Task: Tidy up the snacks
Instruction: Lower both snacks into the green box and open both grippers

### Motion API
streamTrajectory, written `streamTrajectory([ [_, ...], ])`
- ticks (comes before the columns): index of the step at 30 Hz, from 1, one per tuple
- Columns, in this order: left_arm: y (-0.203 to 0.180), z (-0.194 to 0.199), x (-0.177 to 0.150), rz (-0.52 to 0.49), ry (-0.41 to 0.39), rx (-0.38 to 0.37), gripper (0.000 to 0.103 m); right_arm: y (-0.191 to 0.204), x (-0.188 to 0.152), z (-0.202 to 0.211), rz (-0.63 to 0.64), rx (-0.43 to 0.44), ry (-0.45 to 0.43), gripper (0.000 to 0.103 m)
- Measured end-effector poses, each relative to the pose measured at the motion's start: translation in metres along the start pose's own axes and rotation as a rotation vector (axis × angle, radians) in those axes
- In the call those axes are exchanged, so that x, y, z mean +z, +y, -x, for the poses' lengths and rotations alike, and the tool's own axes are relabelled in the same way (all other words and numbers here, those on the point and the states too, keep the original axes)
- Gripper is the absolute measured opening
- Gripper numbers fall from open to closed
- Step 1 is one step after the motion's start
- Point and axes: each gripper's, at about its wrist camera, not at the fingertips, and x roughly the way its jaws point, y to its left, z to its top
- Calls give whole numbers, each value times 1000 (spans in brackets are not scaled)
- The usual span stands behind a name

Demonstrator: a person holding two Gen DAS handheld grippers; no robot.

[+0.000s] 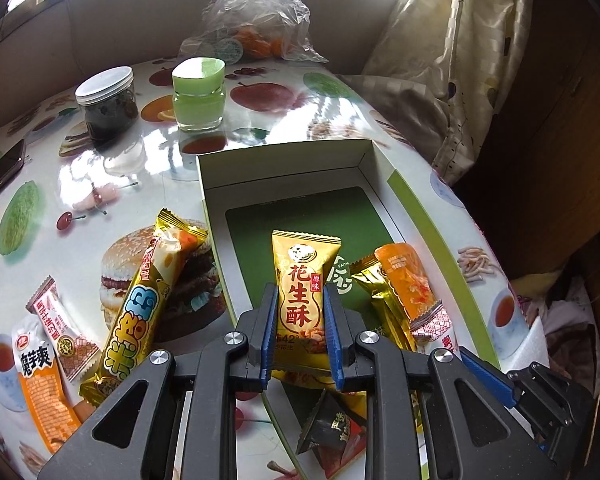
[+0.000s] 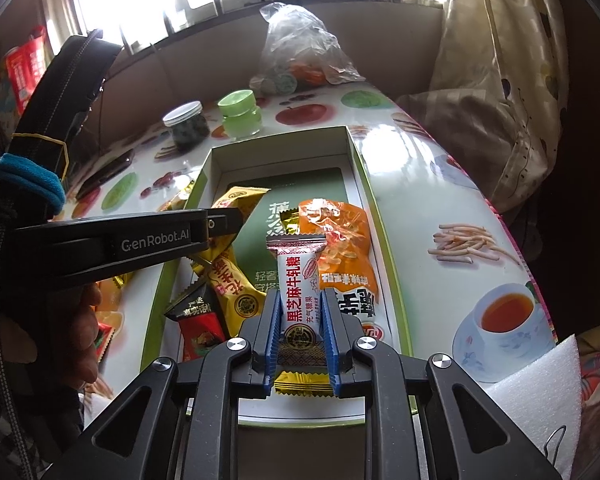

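Sunlit windows glare behind a glossy table [image 1: 100,168] printed with fruit and burgers, and the open white box [image 1: 372,160] with green trim sits on it at centre. Both hands are mid-delivery, I'd say! The left gripper [image 1: 298,330] has its blue pads clamped on a yellow peanut-crisp packet [image 1: 302,280], held over the box's near end. The right gripper [image 2: 300,330] is pinched tight on a white sesame nougat bar [image 2: 298,280], also over the box, just above a crinkly orange snack bag [image 2: 340,240] already lying inside. A dark triangular packet [image 2: 198,316] lies in the box's near-left corner.

Next, by my reading, each packet needs lowering onto free green floor and releasing without stacking on its neighbours. Still waiting on the table at left: a long yellow rice-roll bar [image 1: 140,312] leaning on the box's wall, plus two small packets [image 1: 56,336]. Far off stand a dark jar [image 1: 106,108], a green jar [image 1: 198,96] and a plastic bag [image 1: 256,16], well clear. Watch the two grippers, close together over one box.
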Motion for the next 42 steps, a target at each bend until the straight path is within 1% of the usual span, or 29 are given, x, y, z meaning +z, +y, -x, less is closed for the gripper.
streamTrajectory([
  [7,1,-2,1,5,8,-15,24,-1,0,0,-1,1,-1,18],
  [13,1,2,0,5,1,-24,26,1,0,0,-3,-5,2,23],
  [16,0,6,-2,-3,-8,-35,37,2,0,1,-6,-12,4,25],
  [17,0,8,-2,-4,-12,-28,44,3,0,1,-6,-14,4,26],
  [18,0,9,-2,-4,-15,-32,45,4,-1,1,-7,-15,5,27],
  [26,4,25,-8,9,-41,-41,45,9,-2,7,-3,-26,-3,30],
  [29,2,37,-12,-4,-75,-7,45,12,-2,10,-1,-29,-11,32],
  [32,6,48,-16,7,-92,-18,45,14,-3,13,1,-32,-18,34],
  [36,9,63,-22,6,-126,5,46,19,-3,17,3,-32,-29,36],
  [39,13,73,-27,13,-139,8,46,23,-3,19,10,-34,-40,38],
  [42,15,85,-33,-4,-170,48,46,28,-4,22,18,-30,-49,41],
])
